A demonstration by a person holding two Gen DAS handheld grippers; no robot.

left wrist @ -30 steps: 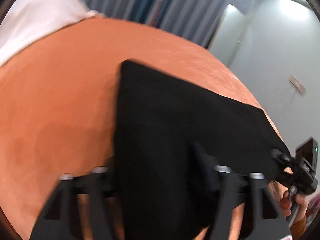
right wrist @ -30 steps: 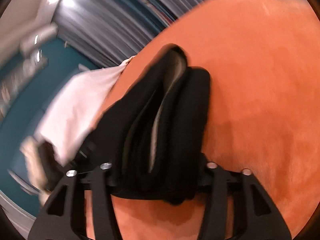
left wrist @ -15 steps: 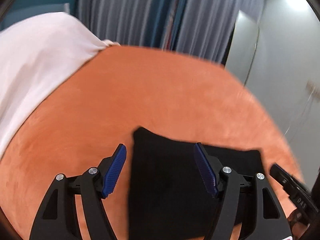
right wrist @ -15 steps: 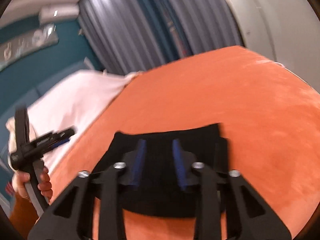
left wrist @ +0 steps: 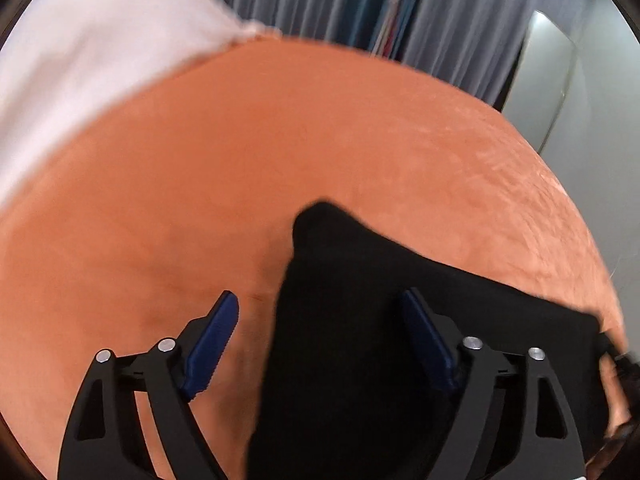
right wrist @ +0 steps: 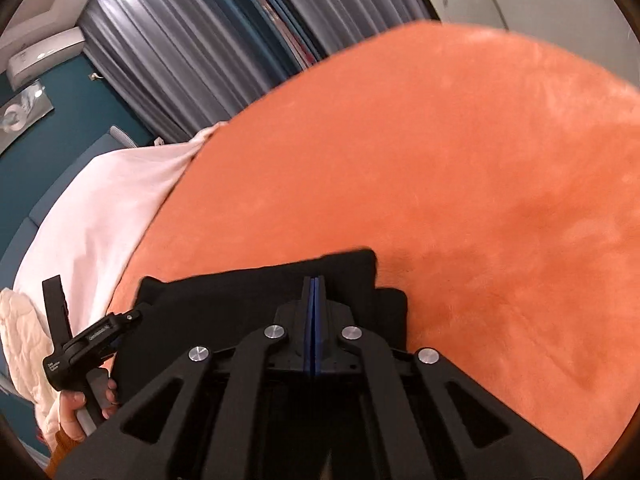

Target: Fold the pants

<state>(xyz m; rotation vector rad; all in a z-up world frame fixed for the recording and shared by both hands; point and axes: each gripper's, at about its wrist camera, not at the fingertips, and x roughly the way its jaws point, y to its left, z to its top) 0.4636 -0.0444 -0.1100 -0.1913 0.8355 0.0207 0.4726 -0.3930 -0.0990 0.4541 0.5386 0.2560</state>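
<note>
The black pants lie folded into a flat rectangle on the orange bed cover. My left gripper is open above their left edge, blue pads wide apart with nothing between them. In the right wrist view the folded pants lie under my right gripper, whose blue pads are pressed together with nothing between them. The left gripper's handle and the hand holding it show at the pants' left side.
A white duvet covers the bed's far left, also in the right wrist view. Grey curtains and a pale wall stand behind. Orange cover stretches beyond and right of the pants.
Both grippers let go of the pants, which now lie folded on the cover. The left gripper stays open; the right gripper's pads have closed together, empty.
</note>
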